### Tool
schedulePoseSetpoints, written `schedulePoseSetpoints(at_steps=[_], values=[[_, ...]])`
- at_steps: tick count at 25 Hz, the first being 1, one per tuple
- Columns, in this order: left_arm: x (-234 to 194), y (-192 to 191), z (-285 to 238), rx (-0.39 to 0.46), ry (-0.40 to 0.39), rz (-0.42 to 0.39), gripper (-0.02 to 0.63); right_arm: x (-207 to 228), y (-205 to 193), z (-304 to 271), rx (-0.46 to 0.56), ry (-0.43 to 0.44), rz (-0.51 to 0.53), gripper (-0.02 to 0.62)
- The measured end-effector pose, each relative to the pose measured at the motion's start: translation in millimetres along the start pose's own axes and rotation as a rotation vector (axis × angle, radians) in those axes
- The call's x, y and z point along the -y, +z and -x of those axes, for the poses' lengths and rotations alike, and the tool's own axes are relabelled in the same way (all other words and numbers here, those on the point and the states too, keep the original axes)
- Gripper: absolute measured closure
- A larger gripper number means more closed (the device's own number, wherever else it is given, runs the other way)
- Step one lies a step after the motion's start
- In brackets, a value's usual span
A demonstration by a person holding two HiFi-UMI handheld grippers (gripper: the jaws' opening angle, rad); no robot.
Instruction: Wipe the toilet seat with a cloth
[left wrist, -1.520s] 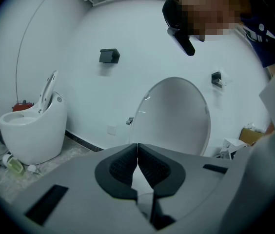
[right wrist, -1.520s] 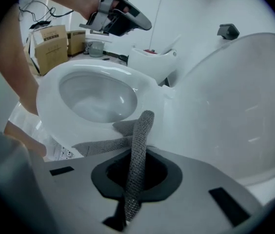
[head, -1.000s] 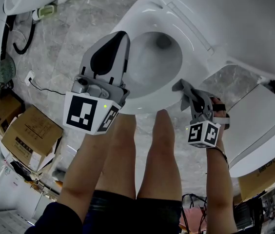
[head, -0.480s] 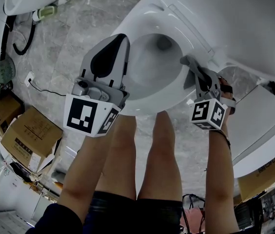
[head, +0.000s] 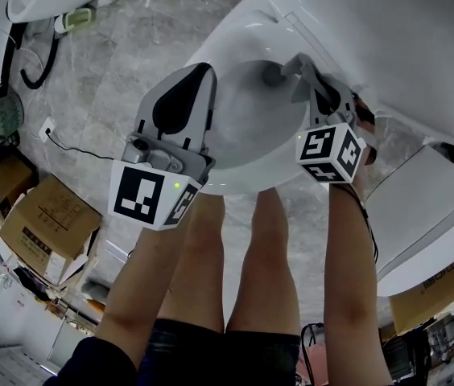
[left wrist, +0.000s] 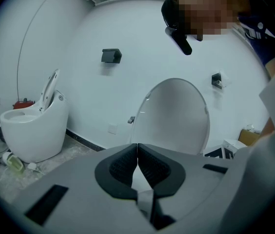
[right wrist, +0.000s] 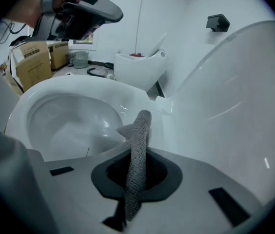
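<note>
Cloth [right wrist: 140, 130] clamped between the right gripper [right wrist: 137, 177] fingers could drag loose on the toilet seat [right wrist: 74, 84] ahead of them; left gripper [left wrist: 137, 161] fingers clenched, empty.

Glossy, smooth white toilet seat [head: 239, 182]; coarse grey knitted cloth [right wrist: 138, 145]; left claw [left wrist: 137, 152] and right claw [right wrist: 138, 165] of matt grey plastic with black ribbed pads [left wrist: 120, 168]; smooth grey marbled stone floor [head: 122, 63]; matt brown cardboard boxes [head: 50, 225].

Grey marble floor [head: 122, 63], cardboard boxes [head: 50, 223]
</note>
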State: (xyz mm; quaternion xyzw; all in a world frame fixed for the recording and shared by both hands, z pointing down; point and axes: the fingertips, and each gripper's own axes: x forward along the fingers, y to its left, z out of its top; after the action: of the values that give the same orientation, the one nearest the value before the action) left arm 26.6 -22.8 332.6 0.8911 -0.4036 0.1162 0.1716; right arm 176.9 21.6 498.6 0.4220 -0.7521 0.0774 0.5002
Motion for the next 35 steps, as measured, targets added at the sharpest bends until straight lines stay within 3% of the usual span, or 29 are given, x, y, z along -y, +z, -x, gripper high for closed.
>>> schedulePoseSetpoints(at_steps=[7, 18, 30, 35], values=[[-0.5, -1.6, 1.7, -0.011, -0.011, 0.004, 0.586, -0.1, -3.2, 8.4, -0.019, -0.026, -0.043, 0.566], [-4.9, 5.4, -5.8, -0.005, -0.024, 0.008, 0.586, 12.9, -54.4, 47.5, -0.133, -0.135, -0.159, 0.566], [-19.7, 1.9, -4.0, -0.014, -0.015, 0.013, 0.586, 27.0, 37.2, -15.0, -0.032, -0.120, -0.076, 0.566], [-18.9, 0.2, -4.4, -0.018, -0.025, 0.013, 0.586, 26.1, 43.3, -18.6, -0.027, -0.117, -0.066, 0.566]])
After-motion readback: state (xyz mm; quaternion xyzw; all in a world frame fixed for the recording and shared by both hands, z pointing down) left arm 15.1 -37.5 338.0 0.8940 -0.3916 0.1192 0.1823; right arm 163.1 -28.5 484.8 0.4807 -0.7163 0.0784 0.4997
